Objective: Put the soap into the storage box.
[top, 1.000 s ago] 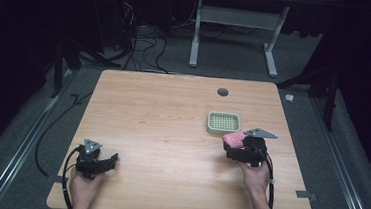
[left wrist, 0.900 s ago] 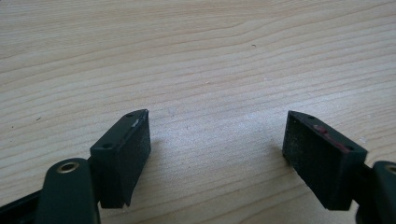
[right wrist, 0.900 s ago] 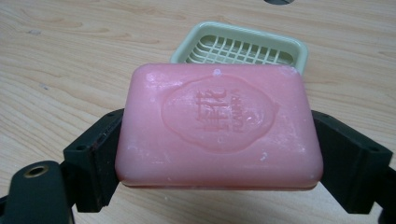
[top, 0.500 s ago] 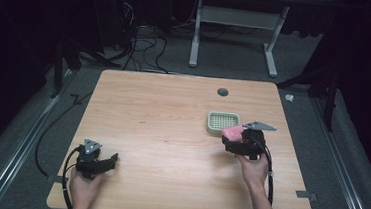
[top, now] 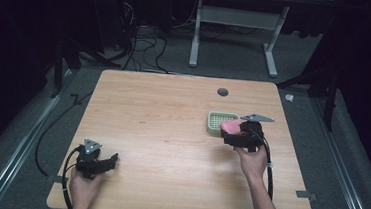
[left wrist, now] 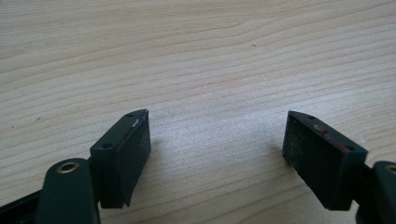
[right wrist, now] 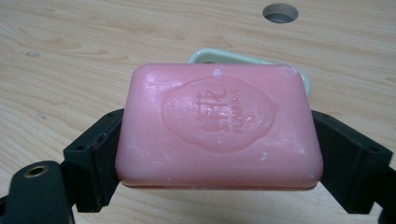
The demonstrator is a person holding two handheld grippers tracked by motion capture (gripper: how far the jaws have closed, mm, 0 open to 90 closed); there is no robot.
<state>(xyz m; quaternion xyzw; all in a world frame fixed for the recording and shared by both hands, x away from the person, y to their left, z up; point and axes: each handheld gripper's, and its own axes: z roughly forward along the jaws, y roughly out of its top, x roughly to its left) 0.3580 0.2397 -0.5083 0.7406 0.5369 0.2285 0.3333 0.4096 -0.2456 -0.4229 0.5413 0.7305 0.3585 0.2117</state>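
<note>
A pink bar of soap [right wrist: 218, 126] with an embossed oval stamp is clamped flat between the two black jaws of my right gripper [right wrist: 219, 158]. In the high view that right gripper [top: 235, 132] carries the soap [top: 229, 125] at the near right edge of a pale green soap dish [top: 218, 122] with a slotted top. The dish's rim [right wrist: 219, 56] peeks out just behind the soap. My left gripper [top: 99, 163] rests near the table's front left, and its jaws stand wide apart over bare wood [left wrist: 217, 154] with nothing between them.
The wooden table [top: 161, 132] has a round cable hole [top: 222, 92] behind the dish. Black cables trail off the left edge. A white desk frame [top: 234, 33] stands on the grey floor beyond the table.
My right gripper has carried the soap forward and to the left, up to the green dish. The left gripper has stayed in place.
</note>
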